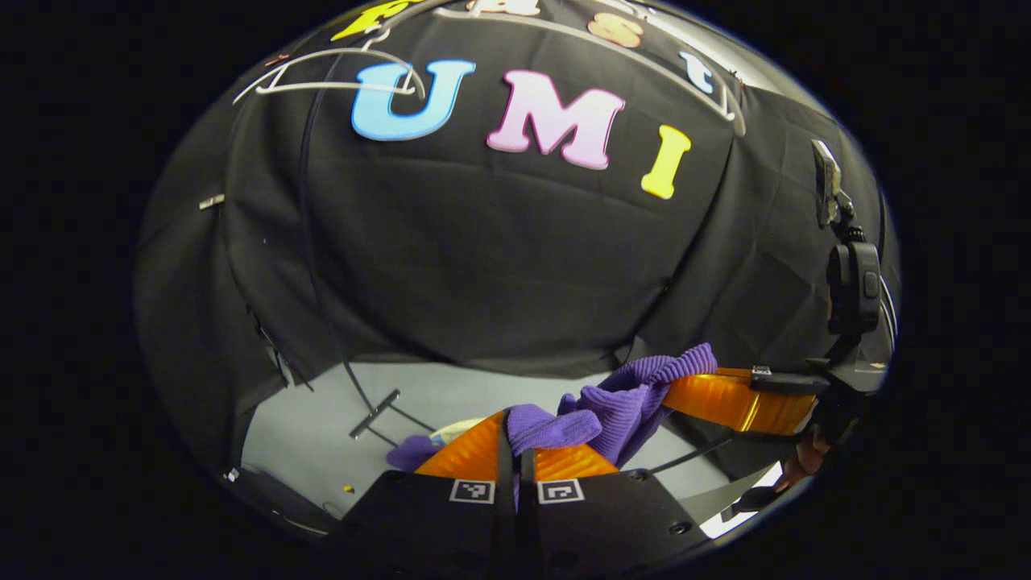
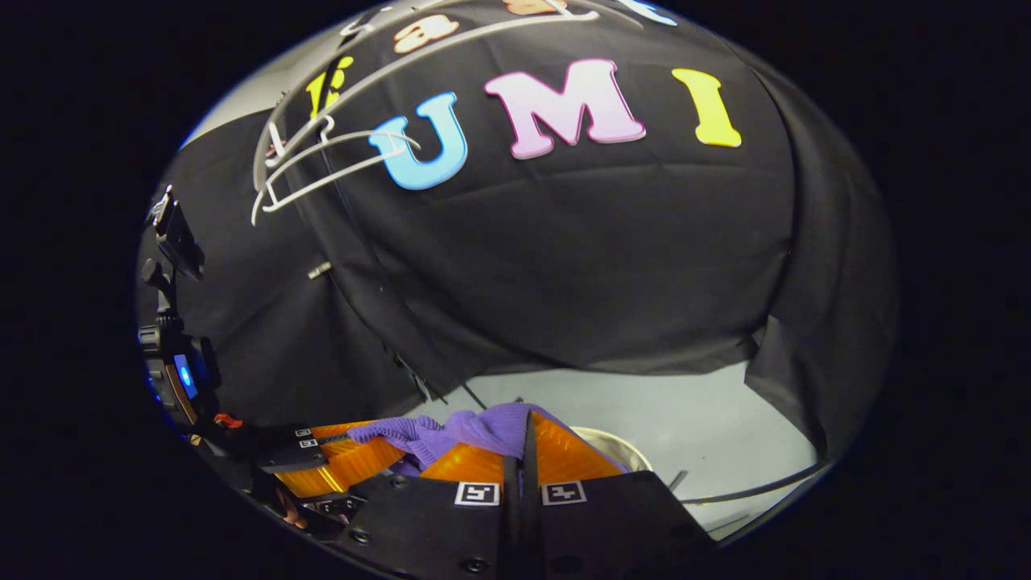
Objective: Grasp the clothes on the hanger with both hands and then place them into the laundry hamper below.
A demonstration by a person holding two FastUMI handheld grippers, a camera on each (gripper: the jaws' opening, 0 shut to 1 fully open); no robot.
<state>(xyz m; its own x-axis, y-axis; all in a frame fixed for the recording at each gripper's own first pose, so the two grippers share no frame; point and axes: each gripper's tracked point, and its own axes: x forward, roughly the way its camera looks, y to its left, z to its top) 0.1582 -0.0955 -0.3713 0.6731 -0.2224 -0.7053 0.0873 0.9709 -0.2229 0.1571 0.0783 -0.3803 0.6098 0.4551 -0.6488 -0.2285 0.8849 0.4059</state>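
Left gripper view: my left gripper (image 1: 515,439) pinches the purple garment (image 1: 620,403), my right gripper (image 1: 668,387) clamps its other end. It's off the white hanger (image 2: 322,161), held low. Remaining, I judge: drop it into the hamper (image 2: 616,443) below

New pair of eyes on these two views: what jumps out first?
The purple knit garment, stretched between two orange-fingered grippers: the left gripper pinches one end at the bottom of its view, and the right gripper clamps the other. Next, the bare white hanger on the rail, upper left in the right gripper view.
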